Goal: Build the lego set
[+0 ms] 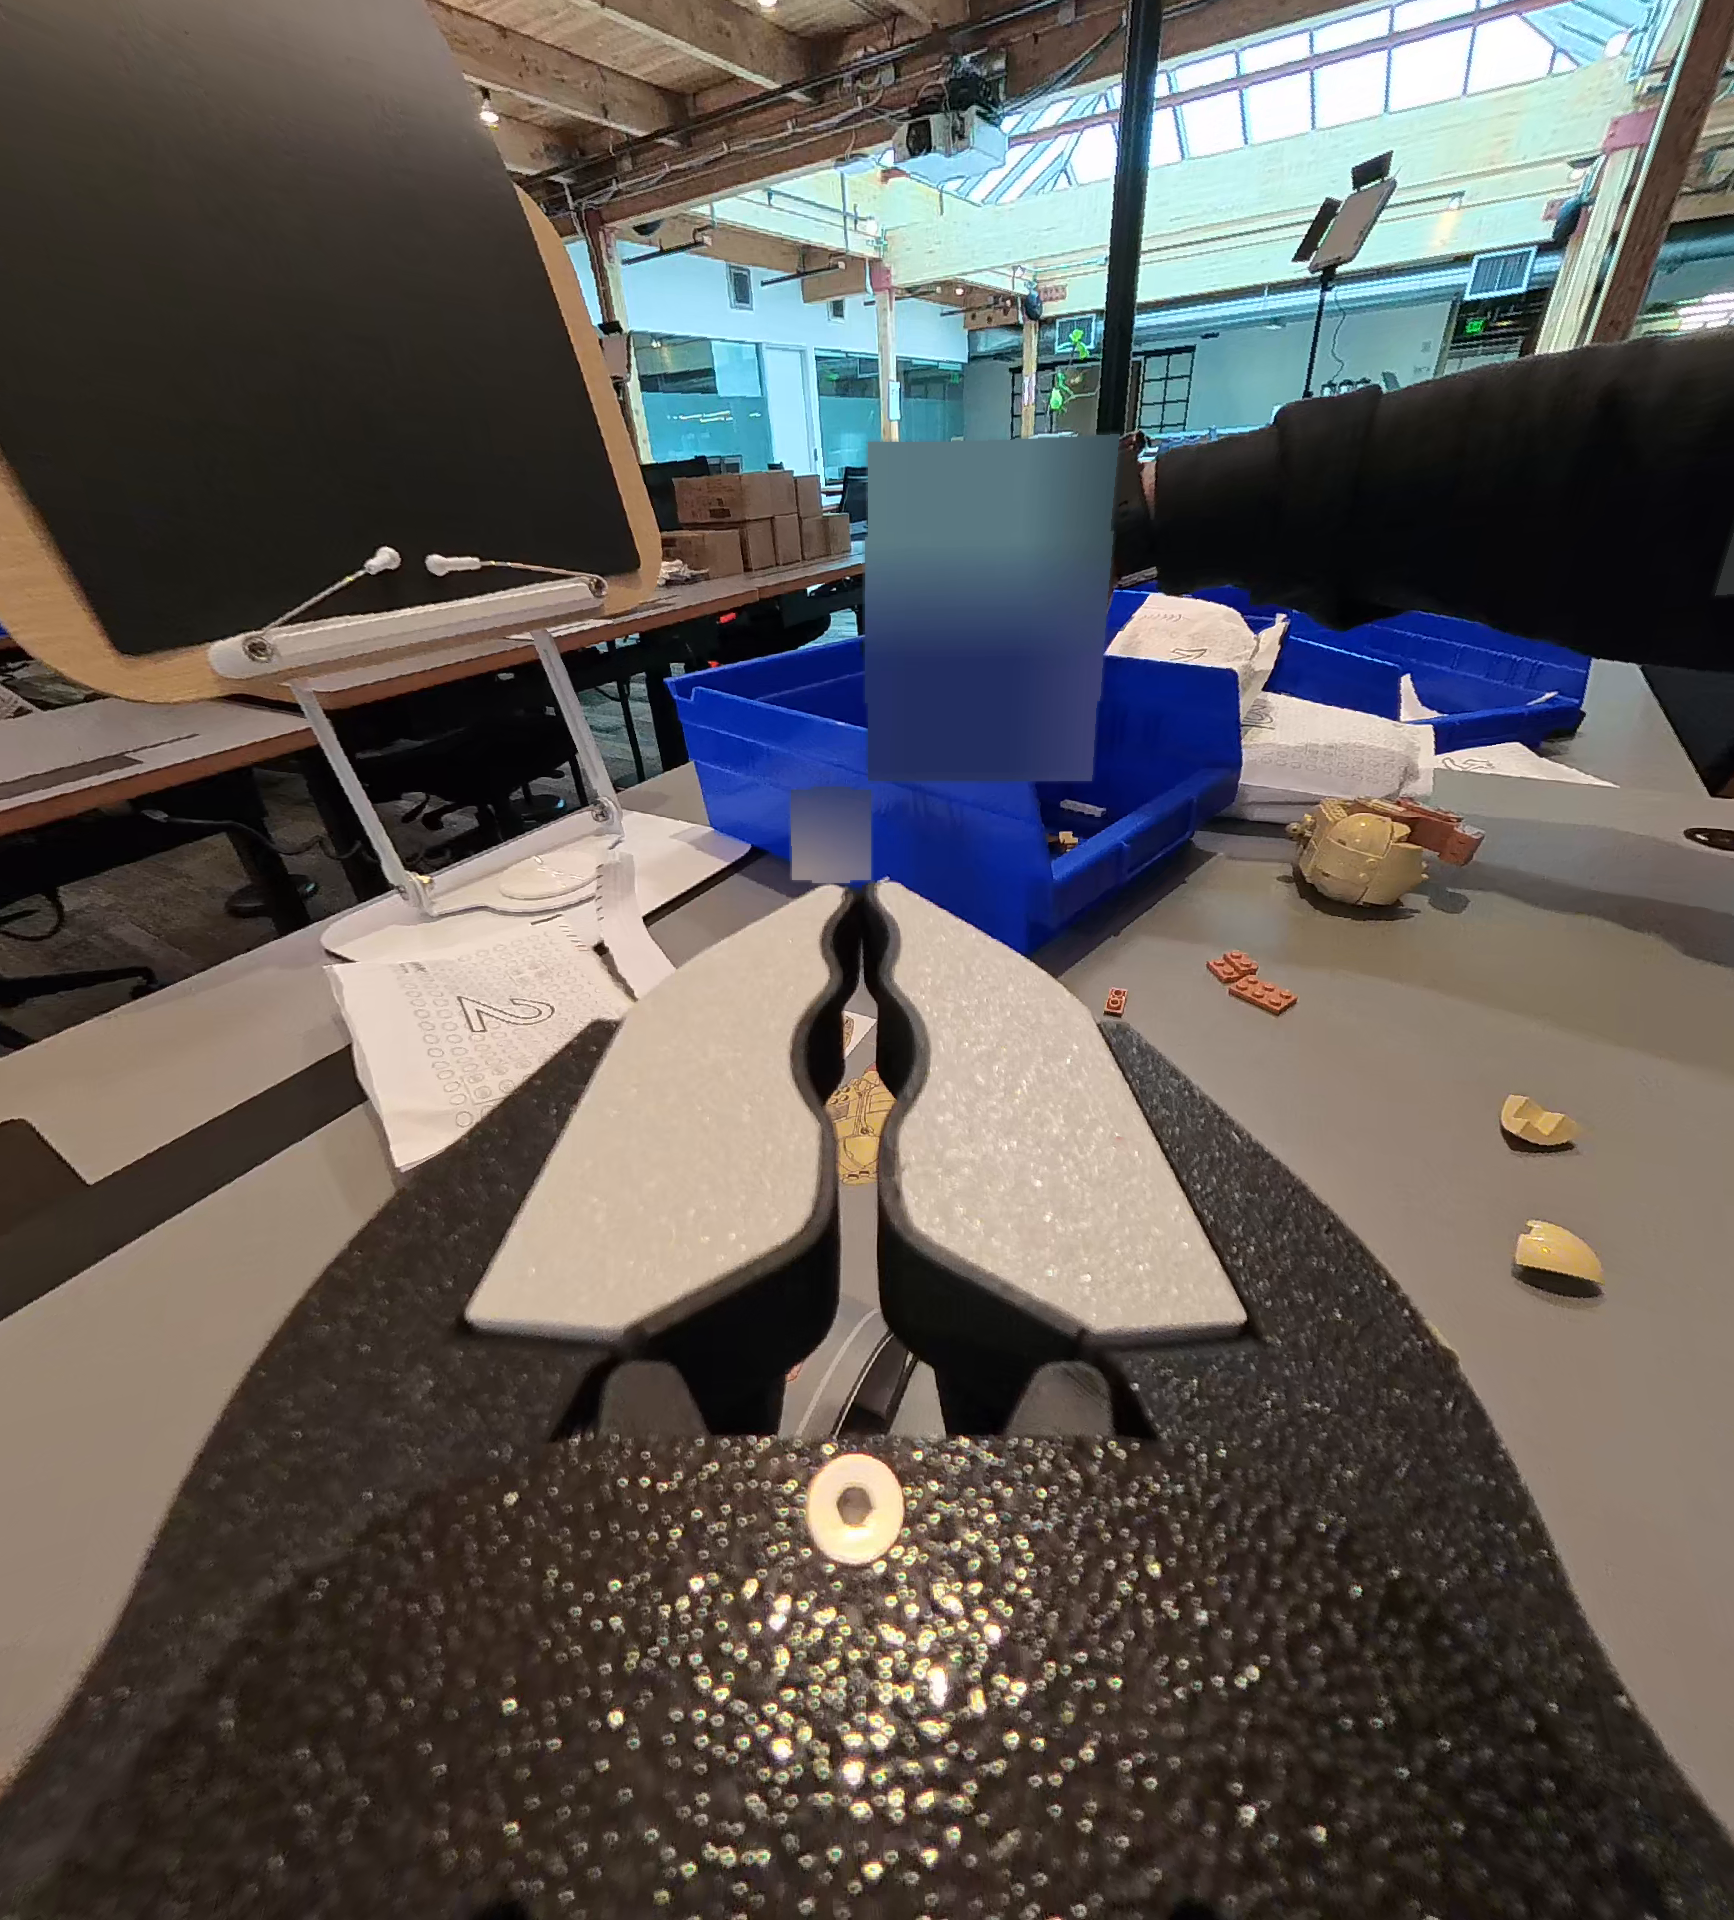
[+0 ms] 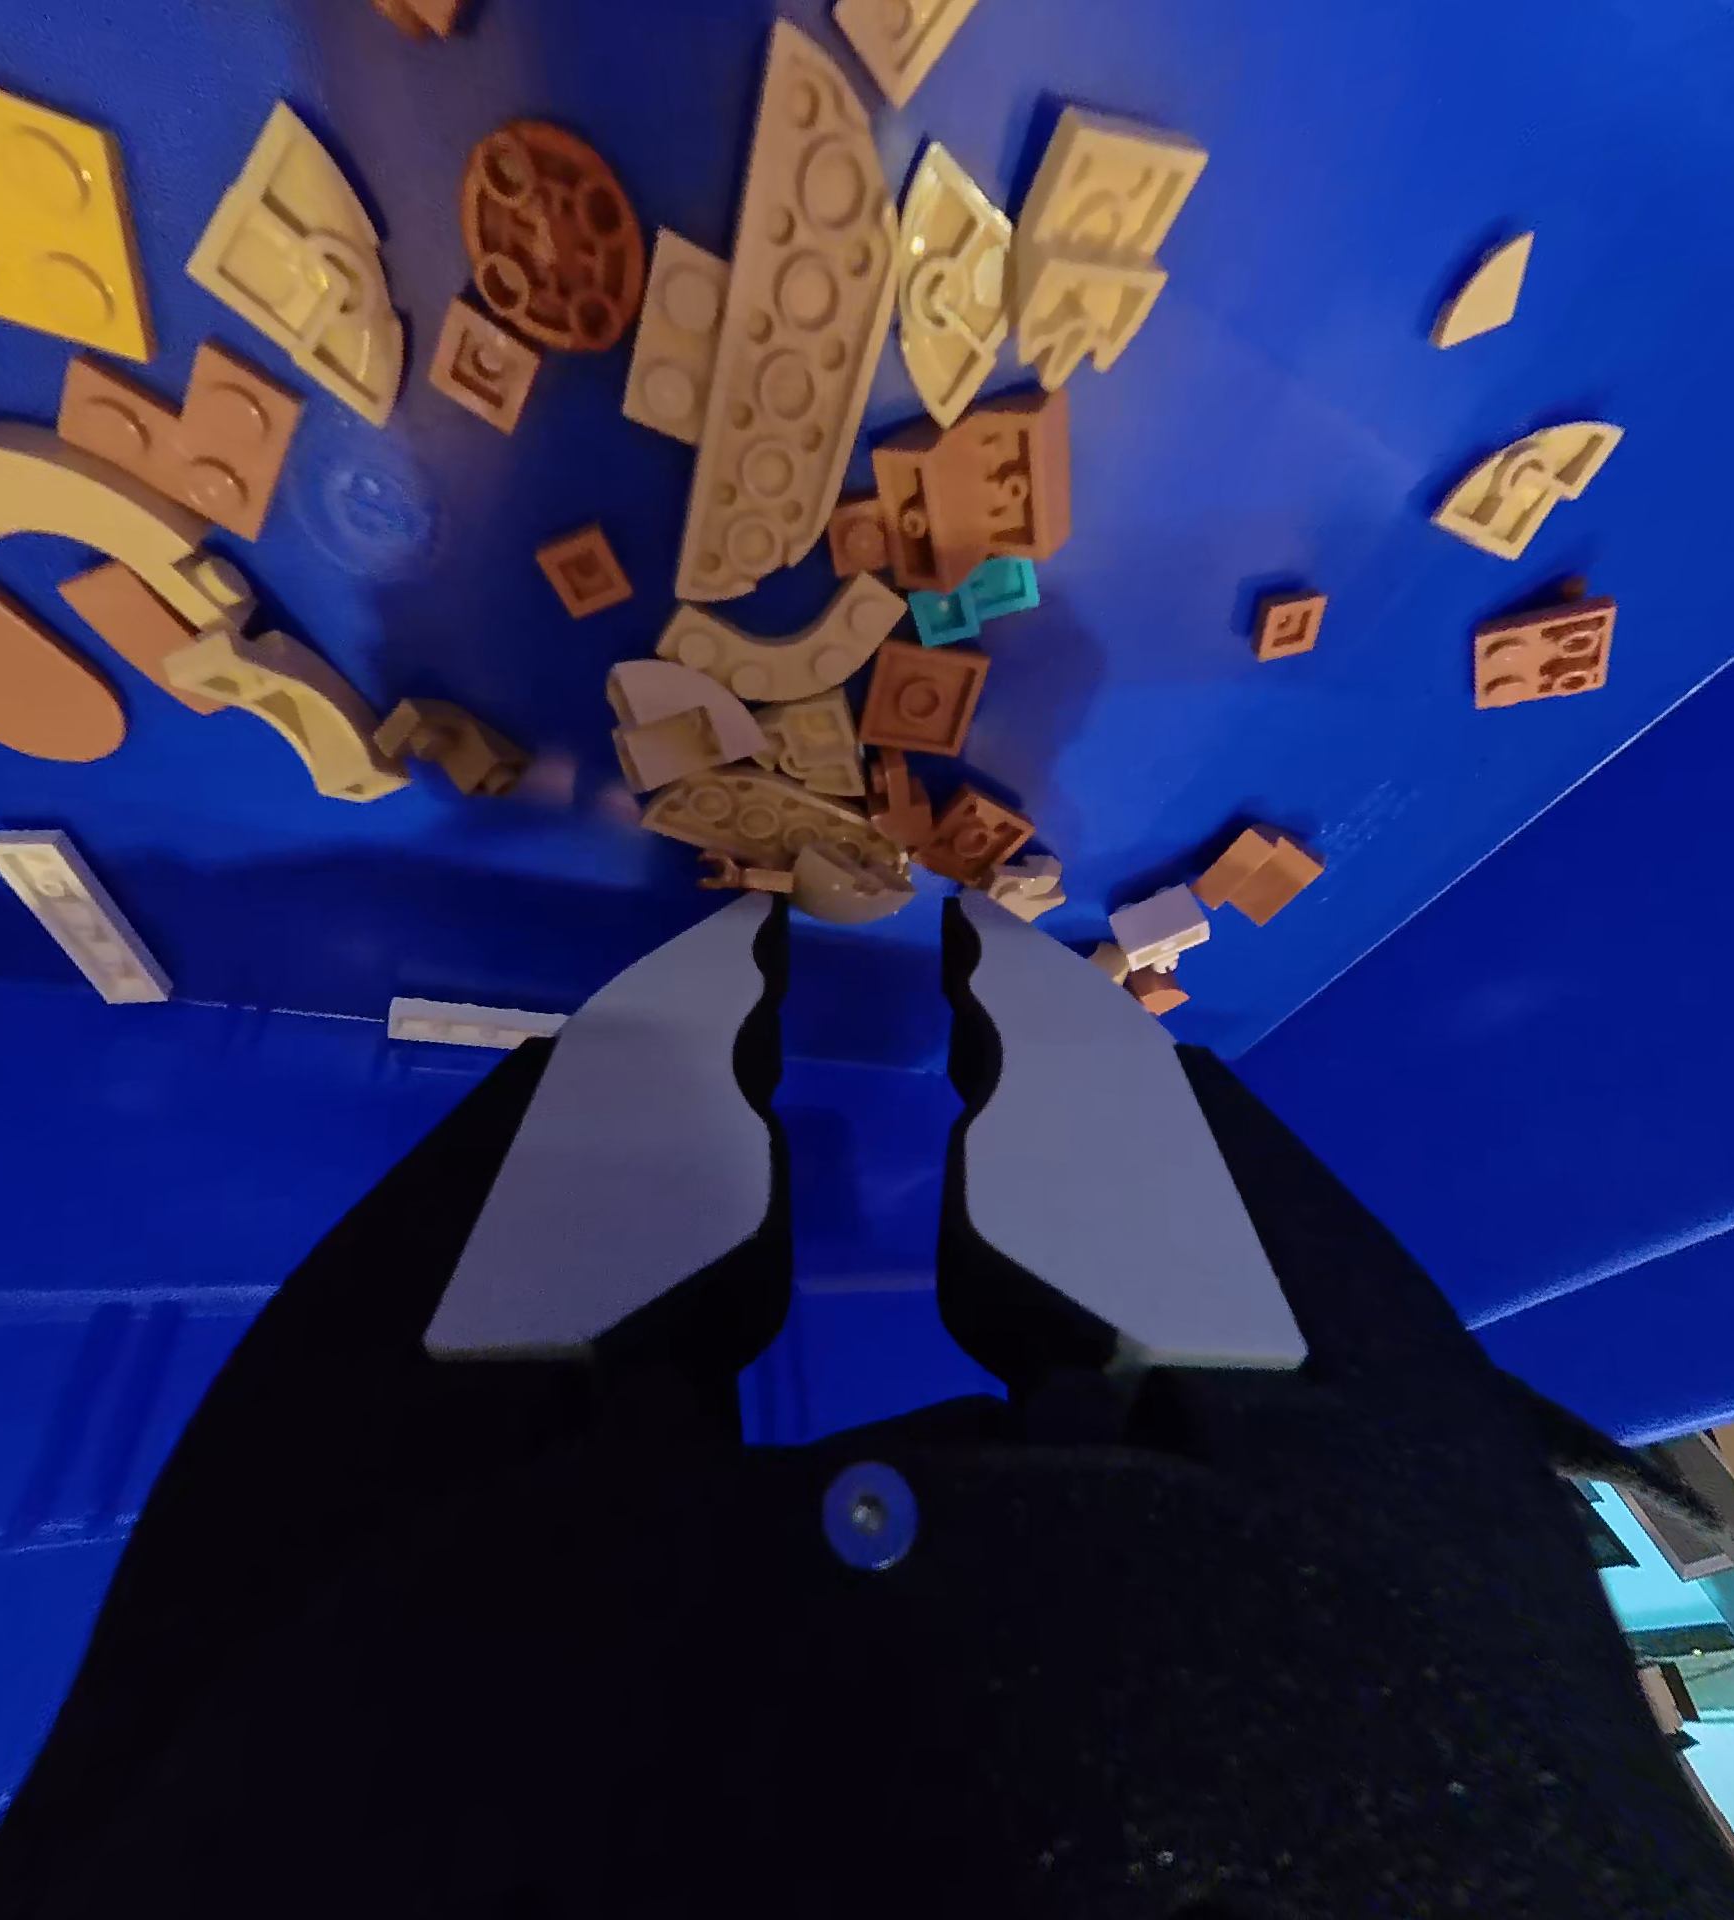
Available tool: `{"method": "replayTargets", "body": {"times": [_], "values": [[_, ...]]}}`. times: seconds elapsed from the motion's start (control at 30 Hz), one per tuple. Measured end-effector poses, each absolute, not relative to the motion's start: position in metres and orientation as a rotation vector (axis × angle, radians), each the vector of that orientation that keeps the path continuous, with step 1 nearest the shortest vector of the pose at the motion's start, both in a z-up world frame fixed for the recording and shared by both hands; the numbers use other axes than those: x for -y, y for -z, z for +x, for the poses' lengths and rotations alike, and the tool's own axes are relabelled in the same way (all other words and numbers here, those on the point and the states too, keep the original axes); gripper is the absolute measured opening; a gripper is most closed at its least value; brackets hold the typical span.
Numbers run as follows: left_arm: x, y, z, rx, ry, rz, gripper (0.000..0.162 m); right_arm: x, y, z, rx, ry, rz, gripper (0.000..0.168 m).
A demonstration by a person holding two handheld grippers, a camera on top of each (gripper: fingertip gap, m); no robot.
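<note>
My left gripper [image 1: 863,902] is shut and empty, held above the grey table [image 1: 1465,1455] in front of a blue bin [image 1: 946,831]. A partly built tan and brown model [image 1: 1367,844] lies on the table to the right. Brown plates [image 1: 1252,982] and two tan curved pieces [image 1: 1538,1124] lie loose nearby. My right gripper [image 2: 863,909] is open inside the blue bin [image 2: 1465,1039], its fingertips just short of a tan rounded piece [image 2: 847,888] at the near edge of a heap of tan, brown, yellow and teal pieces [image 2: 790,416].
A tablet on a white stand [image 1: 406,644] stands at the left with a paper bag [image 1: 458,1039] below it. More crumpled paper bags [image 1: 1330,758] and a second blue bin [image 1: 1445,665] lie behind. A dark sleeve [image 1: 1465,499] reaches in from the right. Tip to tip, the grippers are about 45 cm apart.
</note>
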State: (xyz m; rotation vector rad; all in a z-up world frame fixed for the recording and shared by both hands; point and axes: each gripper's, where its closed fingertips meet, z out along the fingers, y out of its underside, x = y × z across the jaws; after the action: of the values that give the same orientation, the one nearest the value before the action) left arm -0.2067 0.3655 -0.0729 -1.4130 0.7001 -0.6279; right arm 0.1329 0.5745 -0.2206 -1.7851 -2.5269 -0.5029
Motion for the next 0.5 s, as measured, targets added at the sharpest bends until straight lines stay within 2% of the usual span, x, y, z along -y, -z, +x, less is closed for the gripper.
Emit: {"method": "replayTargets", "body": {"times": [0.1,0.5], "values": [[-0.3657,0.0728,-0.2069,-0.699,0.629,-1.413,0.000,-0.5720,0.2216,0.1339,2.538,0.496,-1.797,0.022],[-0.3641,0.0690,-0.2076,-0.695,0.627,-1.402,0.000,-0.5729,0.2125,0.1408,2.479,0.538,-1.799,0.021]]}}
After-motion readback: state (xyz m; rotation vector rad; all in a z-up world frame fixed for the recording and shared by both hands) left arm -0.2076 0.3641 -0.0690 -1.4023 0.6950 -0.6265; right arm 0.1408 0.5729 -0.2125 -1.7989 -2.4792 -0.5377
